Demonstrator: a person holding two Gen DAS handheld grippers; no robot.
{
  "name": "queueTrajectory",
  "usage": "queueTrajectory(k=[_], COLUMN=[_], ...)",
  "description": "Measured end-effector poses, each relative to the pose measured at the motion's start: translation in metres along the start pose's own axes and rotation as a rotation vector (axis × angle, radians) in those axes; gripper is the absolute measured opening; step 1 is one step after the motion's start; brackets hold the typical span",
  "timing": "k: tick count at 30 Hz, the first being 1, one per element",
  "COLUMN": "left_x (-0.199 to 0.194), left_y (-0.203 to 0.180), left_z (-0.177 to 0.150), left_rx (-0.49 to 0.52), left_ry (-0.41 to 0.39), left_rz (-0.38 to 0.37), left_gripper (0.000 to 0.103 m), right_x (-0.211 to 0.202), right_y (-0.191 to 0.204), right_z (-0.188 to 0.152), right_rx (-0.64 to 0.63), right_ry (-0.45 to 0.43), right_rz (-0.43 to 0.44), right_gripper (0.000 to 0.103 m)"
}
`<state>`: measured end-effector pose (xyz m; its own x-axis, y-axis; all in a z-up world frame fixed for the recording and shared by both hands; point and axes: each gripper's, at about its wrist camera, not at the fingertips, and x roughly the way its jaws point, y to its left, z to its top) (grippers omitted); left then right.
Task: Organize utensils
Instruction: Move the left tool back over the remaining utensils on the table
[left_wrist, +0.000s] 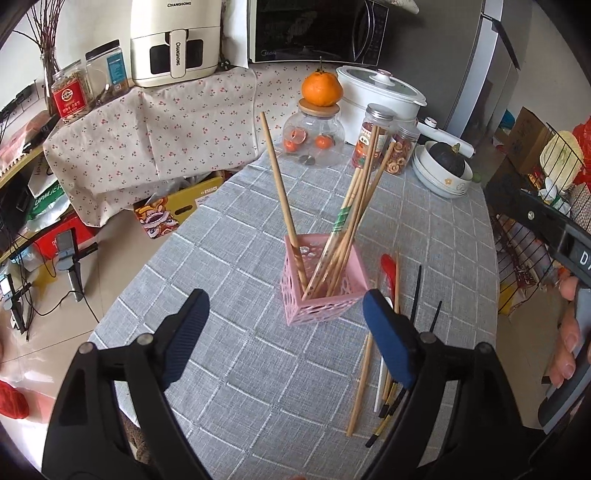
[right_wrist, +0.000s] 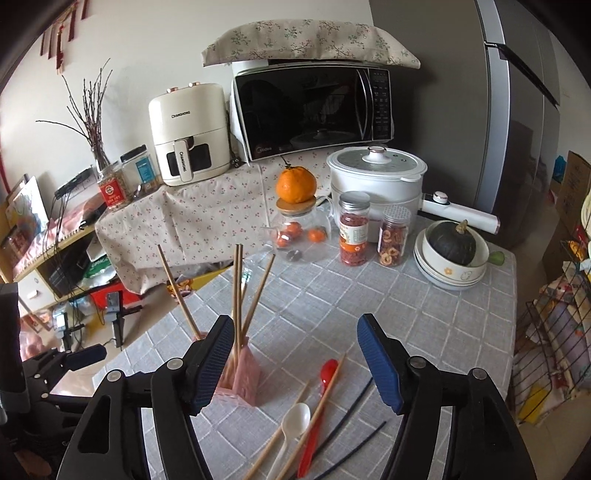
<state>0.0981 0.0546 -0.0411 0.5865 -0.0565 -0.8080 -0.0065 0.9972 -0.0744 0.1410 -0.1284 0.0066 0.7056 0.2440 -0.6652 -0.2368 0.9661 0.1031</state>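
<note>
A pink lattice holder (left_wrist: 320, 283) stands on the grey checked tablecloth with several wooden chopsticks (left_wrist: 349, 218) upright in it. It also shows in the right wrist view (right_wrist: 245, 373). My left gripper (left_wrist: 284, 314) is open and empty, just in front of the holder. My right gripper (right_wrist: 295, 354) is open and empty above loose utensils: a red spoon (right_wrist: 320, 398), a white spoon (right_wrist: 293, 428), wooden chopsticks (right_wrist: 325, 402) and black chopsticks (right_wrist: 347, 413). In the left wrist view these loose utensils (left_wrist: 388, 350) lie right of the holder, partly behind my right finger pad.
At the table's far end stand a glass jar topped by an orange (right_wrist: 296, 184), two snack jars (right_wrist: 354, 232), a white cooker (right_wrist: 375, 173) and stacked bowls holding a dark squash (right_wrist: 452, 254). A wire rack (right_wrist: 554, 350) stands right of the table. The floor lies left.
</note>
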Motion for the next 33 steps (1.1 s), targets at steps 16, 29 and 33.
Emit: queueTrajectory(k=[16, 29, 33], left_x=[0.026, 0.091, 0.106], left_y=[-0.051, -0.082, -0.087], left_z=[-0.031, -0.044, -0.042], left_rx=[0.117, 0.017, -0.03], left_ry=[0.109, 0.323, 0.295], left_rz=[-0.06, -0.191, -0.224], left_gripper=[0.085, 0.039, 0.032], right_x=[-0.009, 0.029, 0.035], right_y=[-0.053, -0.102, -0.115], right_z=[-0.056, -0.09, -0.095], right_rx=[-0.024, 0.075, 0.12], right_ry=[0.173, 0.403, 0.441], right_rz=[-0.088, -0.146, -0.133], right_gripper=[0.081, 0.081, 0.081])
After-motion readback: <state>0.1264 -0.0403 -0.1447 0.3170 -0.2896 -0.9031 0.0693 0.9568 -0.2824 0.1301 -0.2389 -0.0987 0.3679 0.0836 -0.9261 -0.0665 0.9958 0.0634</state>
